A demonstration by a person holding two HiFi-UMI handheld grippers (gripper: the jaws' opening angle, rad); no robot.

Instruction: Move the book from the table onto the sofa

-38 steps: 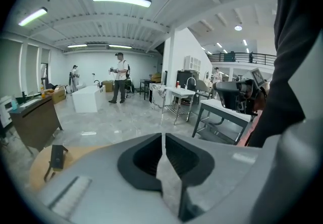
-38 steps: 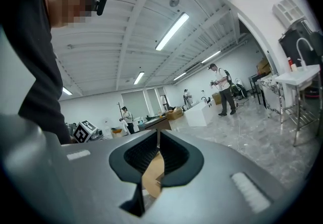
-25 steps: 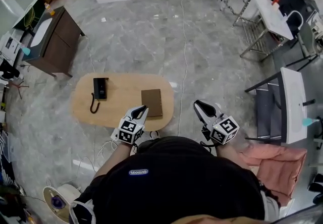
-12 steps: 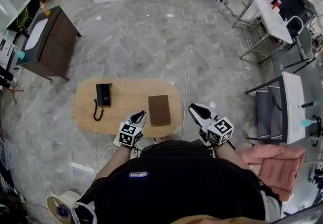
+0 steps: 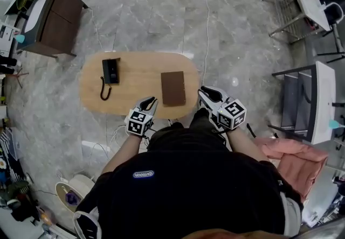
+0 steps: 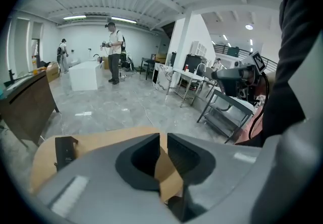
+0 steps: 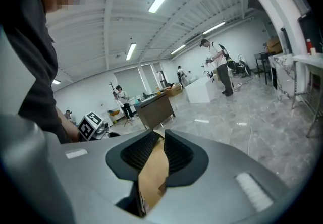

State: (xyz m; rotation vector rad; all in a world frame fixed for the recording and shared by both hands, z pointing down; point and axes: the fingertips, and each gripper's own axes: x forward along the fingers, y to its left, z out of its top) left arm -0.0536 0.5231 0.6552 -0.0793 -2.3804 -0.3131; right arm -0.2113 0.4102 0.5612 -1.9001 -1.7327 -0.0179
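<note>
A brown book (image 5: 173, 88) lies flat on the right half of the oval wooden table (image 5: 137, 79). Just left of the book's near corner, at the table's near edge, my left gripper (image 5: 150, 102) is shut and holds nothing. My right gripper (image 5: 204, 92) sits off the book's right side by the table's end, also shut and empty. In the left gripper view the shut left gripper (image 6: 163, 140) points over the table (image 6: 101, 140). The right gripper (image 7: 162, 137) in its own view shows only tan tabletop (image 7: 154, 172) behind its jaws. No sofa is in view.
A black telephone (image 5: 110, 71) with a curled cord rests on the table's left half and shows again as the telephone (image 6: 64, 150). A dark cabinet (image 5: 51, 22) stands far left, metal tables (image 5: 307, 103) to the right, a pink cloth (image 5: 294, 162) near right. A cable (image 5: 207, 17) crosses the floor.
The person has stepped up to the table. Both grippers moved forward and now flank the book at the table's near edge. The book has not moved.
</note>
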